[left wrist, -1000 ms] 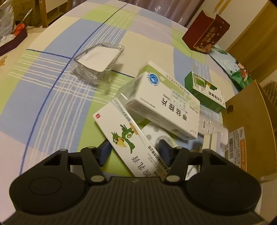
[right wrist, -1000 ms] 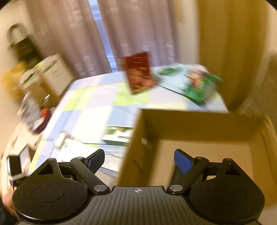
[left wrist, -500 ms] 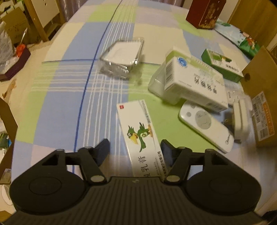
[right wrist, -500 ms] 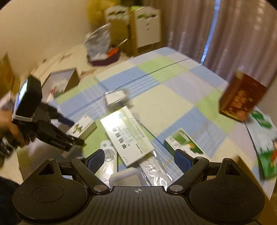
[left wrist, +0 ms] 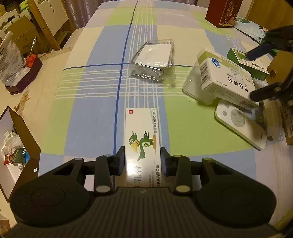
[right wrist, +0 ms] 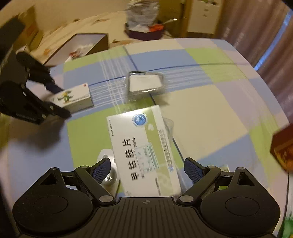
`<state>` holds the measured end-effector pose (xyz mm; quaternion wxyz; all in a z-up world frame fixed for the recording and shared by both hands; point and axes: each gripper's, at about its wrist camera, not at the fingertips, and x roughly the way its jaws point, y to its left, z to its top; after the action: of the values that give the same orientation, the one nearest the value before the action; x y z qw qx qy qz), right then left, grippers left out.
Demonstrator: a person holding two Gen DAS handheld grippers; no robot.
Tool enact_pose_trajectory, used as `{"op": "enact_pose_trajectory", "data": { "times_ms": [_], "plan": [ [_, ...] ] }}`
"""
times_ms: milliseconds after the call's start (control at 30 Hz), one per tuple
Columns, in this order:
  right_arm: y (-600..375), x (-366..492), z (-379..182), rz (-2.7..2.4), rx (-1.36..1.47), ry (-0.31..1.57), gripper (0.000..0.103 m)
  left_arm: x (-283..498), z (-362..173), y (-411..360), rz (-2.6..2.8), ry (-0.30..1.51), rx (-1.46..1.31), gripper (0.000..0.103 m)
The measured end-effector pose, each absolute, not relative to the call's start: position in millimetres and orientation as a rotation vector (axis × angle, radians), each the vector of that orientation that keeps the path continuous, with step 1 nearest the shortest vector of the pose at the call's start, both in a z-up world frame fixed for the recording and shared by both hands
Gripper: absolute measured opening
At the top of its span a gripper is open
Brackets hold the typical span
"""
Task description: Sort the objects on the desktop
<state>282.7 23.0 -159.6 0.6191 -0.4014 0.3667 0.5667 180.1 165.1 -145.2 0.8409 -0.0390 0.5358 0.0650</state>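
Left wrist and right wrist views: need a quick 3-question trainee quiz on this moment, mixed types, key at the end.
1. True or false: the left gripper is shut on the parrot-print medicine box.
2. Multiple choice: the larger white-and-green medicine box under the right gripper rests partly on: A) the white remote control B) the clear plastic tray C) the dark red box.
3. Fill in: the right gripper's jaws stand ____ on either side of that larger box, pads not touching it.

Key: 1 true; 2 A; 3 open.
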Motion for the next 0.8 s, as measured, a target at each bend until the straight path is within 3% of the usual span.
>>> {"op": "enact_pose_trajectory", "data": {
  "times_ms": [200, 233, 267, 567, 800],
  "plan": [
    [32, 285, -175, 1.365, -0.967, 0.836, 0.089, 179, -146, 165, 0.128, 1.119, -0.079, 0.036],
    [33, 285, -176, 1.367, -0.964, 0.837, 0.087, 179, -146, 165, 0.127, 1.118, -0.079, 0.037],
    [33, 286, -176, 1.37, -0.961, 0.833, 0.072, 179, -146, 164, 0.128, 1.117, -0.079, 0.037],
    [14, 278, -135, 1.304, -0.828, 0.771, 0.071, 182, -149, 157, 0.134, 1.115, -0.074, 0.051],
    [-11, 279, -96, 1.192, -0.549, 0.853, 0.071, 184, -150, 151, 0.129, 1.118, -0.061, 0.065]
  ]
}}
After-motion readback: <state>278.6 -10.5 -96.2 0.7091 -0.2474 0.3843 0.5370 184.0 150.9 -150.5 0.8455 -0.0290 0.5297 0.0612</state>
